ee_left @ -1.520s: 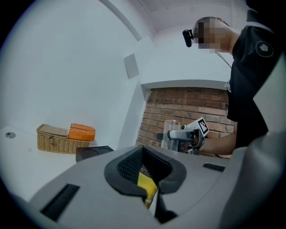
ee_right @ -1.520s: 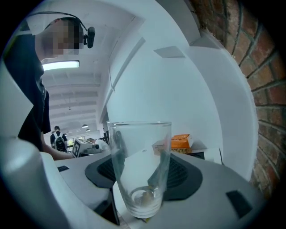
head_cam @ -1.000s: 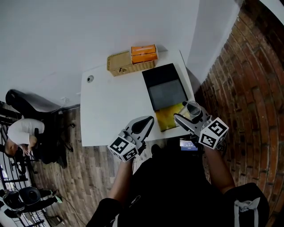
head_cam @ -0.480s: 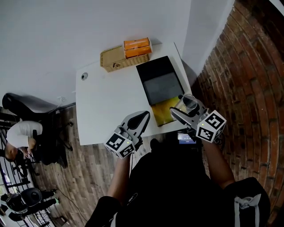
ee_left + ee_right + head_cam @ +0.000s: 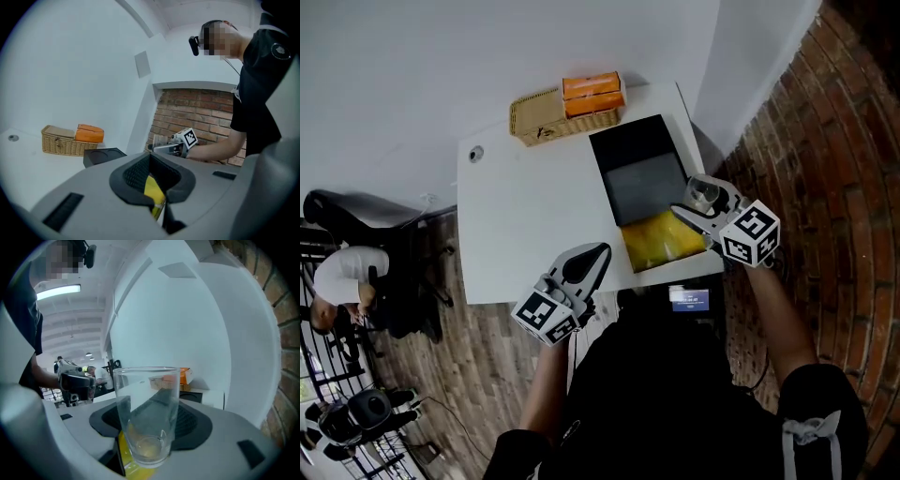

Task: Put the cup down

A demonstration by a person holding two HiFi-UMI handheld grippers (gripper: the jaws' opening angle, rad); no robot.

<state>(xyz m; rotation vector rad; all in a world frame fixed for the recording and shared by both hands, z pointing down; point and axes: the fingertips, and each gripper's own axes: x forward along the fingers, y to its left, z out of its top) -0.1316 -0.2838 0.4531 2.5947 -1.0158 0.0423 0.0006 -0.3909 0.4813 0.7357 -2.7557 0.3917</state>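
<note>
A clear, empty glass cup (image 5: 705, 194) stands upright between the jaws of my right gripper (image 5: 697, 202), which is shut on it. It hangs over the right edge of the white table (image 5: 525, 216), beside the black tray (image 5: 642, 178) and above the yellow cloth (image 5: 664, 239). In the right gripper view the cup (image 5: 147, 418) fills the middle, both pads against its lower half. My left gripper (image 5: 596, 255) is over the table's front edge, jaws together, holding nothing. The yellow cloth shows through its small gap in the left gripper view.
A wicker basket (image 5: 539, 117) with an orange box (image 5: 592, 94) sits at the table's back edge. A brick wall (image 5: 825, 141) runs close along the right. A small lit screen (image 5: 689, 300) is below the front edge. A seated person (image 5: 342, 281) is far left.
My right gripper has carried the cup a little farther from me, along the table's right edge. The left gripper has drawn slightly back toward the front edge, still shut.
</note>
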